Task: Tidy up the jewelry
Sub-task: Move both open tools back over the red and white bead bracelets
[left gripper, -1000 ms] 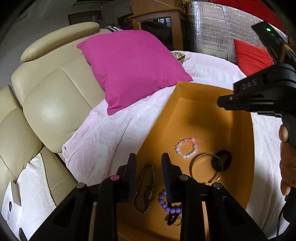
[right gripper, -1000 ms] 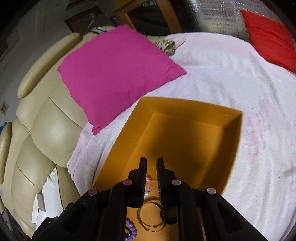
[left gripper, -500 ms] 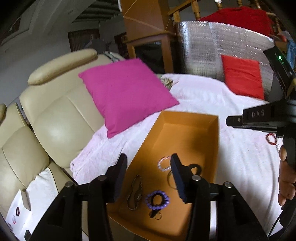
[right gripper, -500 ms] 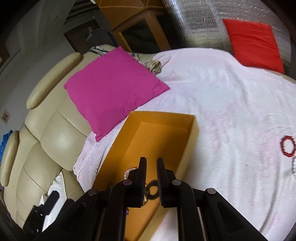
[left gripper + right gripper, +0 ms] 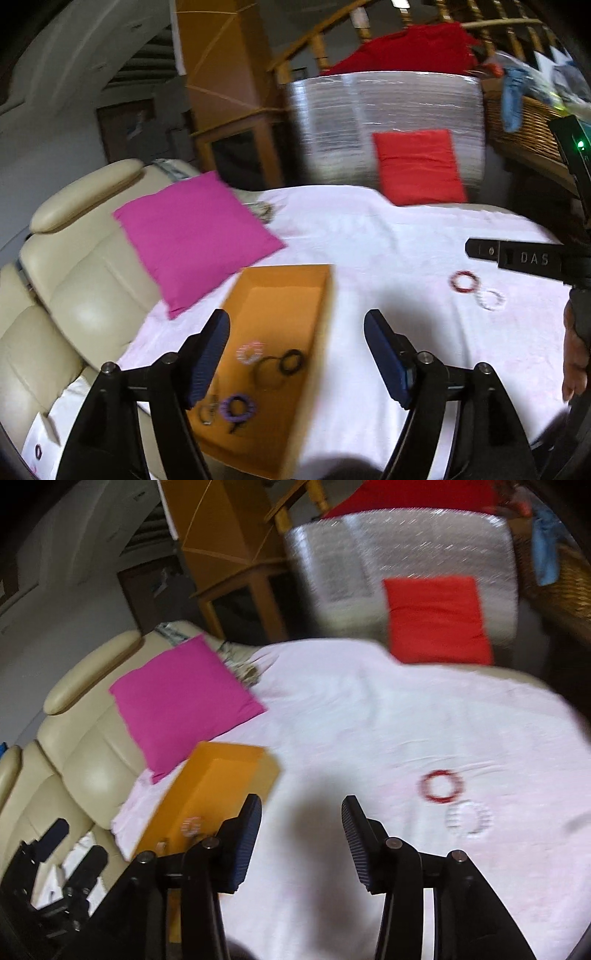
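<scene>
Lettering "DAS" marks the right hand-held gripper; both it and the left hand-held gripper have just opened, empty.

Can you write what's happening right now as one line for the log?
left gripper: open, empty | right gripper: open, empty | red bracelet, white bracelet: on sheet, outside orange box

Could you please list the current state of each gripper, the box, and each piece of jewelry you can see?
left gripper: open, jaws just widened, nothing between them.
right gripper: open, jaws just widened, nothing between them.
orange box: open-topped, on the white cover, holding jewelry.
purple bracelet: lying in the box.
pink bead bracelet: lying in the box.
red bracelet: on the cover, outside the box.
white bracelet: on the cover, beside the red one.
</scene>
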Tool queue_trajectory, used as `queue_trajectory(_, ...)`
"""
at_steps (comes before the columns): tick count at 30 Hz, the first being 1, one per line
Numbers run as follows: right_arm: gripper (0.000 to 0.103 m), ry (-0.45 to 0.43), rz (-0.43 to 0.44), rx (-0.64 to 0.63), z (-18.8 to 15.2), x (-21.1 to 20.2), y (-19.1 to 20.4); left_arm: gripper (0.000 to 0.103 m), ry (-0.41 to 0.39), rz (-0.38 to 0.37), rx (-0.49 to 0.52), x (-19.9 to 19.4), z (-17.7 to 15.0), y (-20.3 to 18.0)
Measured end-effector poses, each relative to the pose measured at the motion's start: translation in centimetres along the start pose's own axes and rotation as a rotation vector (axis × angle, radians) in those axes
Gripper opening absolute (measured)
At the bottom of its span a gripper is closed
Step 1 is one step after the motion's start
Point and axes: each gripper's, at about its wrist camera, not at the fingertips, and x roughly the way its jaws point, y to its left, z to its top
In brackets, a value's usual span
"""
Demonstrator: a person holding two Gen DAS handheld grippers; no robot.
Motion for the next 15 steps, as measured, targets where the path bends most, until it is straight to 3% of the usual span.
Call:
queue_trajectory(4,0.06,-0.048,-0.073,0.025,-0.9,-2.8,-4.3,0.076,0.065,-0.141,0.027,-0.3,-0.3,-3.6)
queue_trajectory(9,0.061,-0.092,-0.151,0.103,-2.5,-5.0,-9.9,0.076,0.2,-0.32,-0.031,0.6,-1.1,-7.0)
queue_trajectory(11,0.061,-0.104,-0.162,0.145,-3.1,-5.4,-12.0,0.076,0.22,-0.331,-0.06,0.7,-1.4,-7.7)
queue_trajectory(15,0.061,-0.131,-0.197,0.232,-4.3,-5.6,-16.0,0.077,0.192,-0.243,-0.089,0.9,-0.9,-8.2)
